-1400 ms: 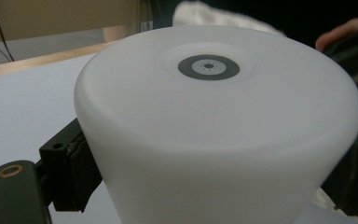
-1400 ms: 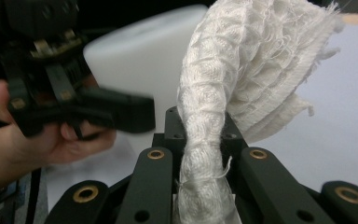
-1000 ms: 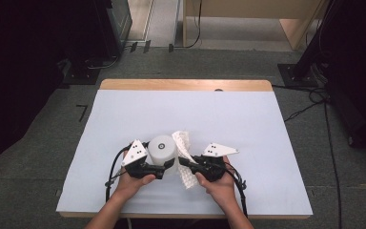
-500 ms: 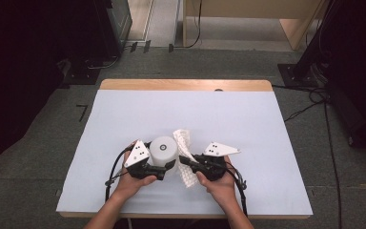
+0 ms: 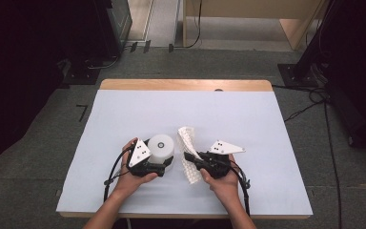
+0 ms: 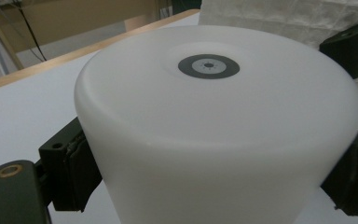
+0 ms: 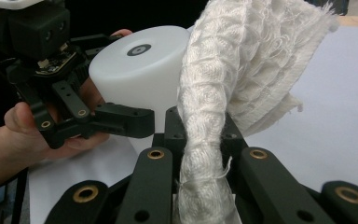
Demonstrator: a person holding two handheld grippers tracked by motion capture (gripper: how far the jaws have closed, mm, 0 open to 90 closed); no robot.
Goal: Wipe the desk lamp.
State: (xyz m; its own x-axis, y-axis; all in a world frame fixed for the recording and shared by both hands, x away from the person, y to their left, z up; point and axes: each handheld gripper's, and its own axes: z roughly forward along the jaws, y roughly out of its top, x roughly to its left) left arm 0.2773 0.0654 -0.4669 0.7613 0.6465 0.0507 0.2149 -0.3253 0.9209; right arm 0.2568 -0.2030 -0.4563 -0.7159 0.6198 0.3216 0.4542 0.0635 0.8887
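Low centre of the high view, my left gripper (image 5: 167,164) clasps the white tub (image 5: 161,146), top sealed, while my right gripper (image 5: 189,156) pinches the cloth (image 5: 188,139).

White cylindrical container (image 5: 161,147) stood upright on the table's near half, white waffle-weave cloth (image 5: 188,152) bunched, raised just beside it.

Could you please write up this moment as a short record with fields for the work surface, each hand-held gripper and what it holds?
surface: white table top
left hand-held gripper: shut on the white cup, which stands upside down
right hand-held gripper: shut on the white waffle cloth, bunched between its jaws
cloth and cup: side by side; contact cannot be told
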